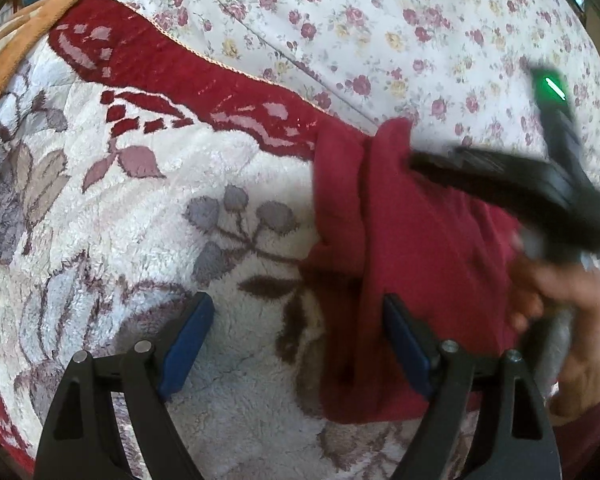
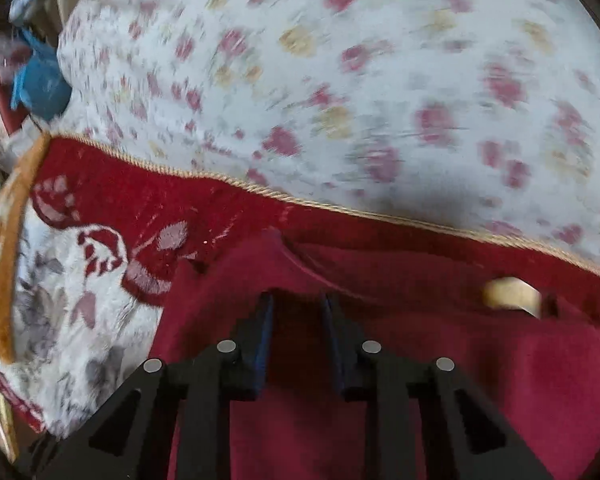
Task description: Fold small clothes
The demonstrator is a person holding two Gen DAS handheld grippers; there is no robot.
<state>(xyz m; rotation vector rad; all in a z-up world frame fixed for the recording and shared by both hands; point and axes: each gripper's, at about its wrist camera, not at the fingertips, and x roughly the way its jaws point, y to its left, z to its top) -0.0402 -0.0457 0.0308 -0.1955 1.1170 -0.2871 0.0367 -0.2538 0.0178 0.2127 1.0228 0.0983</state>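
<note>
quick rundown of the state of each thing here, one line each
red garment: lying on the blanket, bunched with a fold along its left edge
left gripper: open wide, nothing between the pads
right gripper: partly open over the garment, no cloth visibly pinched
plush blanket: spread flat
floral sheet: spread beyond the blanket

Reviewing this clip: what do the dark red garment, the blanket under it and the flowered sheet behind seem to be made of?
Dark red garment: looks like soft fleece or brushed knit, matte, thick rounded folds.
Blanket: plush, fluffy pile with woven leaf pattern, likely synthetic; corded trim on its red border.
Flowered sheet: thin, smooth printed fabric, possibly cotton, with flat seams; blur leaves the weave unclear.
</note>
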